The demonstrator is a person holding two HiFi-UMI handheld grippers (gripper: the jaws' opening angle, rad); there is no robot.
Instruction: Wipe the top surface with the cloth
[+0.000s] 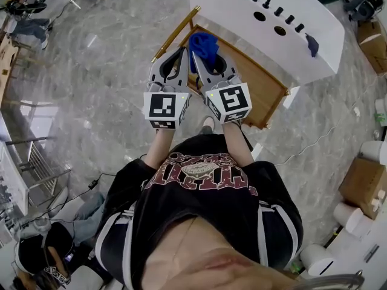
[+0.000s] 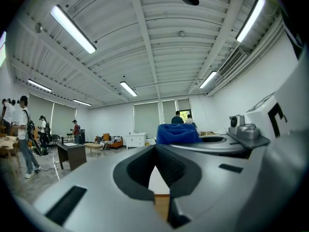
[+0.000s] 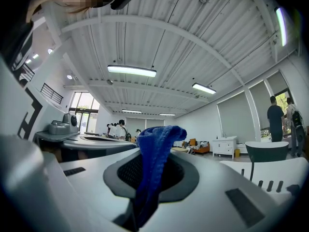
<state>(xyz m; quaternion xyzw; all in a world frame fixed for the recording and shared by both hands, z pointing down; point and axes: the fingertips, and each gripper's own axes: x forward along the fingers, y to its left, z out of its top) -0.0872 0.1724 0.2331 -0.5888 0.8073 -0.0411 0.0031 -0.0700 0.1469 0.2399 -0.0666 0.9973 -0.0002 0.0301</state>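
Cloth (image 3: 153,153), blue and bunched, sits pinched in the right gripper's (image 1: 201,57) fingers, over the wooden bench (image 1: 260,83) spreading toward 1 o'clock below, with the left gripper (image 1: 180,54) just beside at 9 o'clock, fingers pressed together, empty.

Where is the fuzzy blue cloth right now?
In the head view, the blue cloth sits at upper centre, pinched in the right gripper, close beside the left gripper and over the left end of the brown wooden tabletop.
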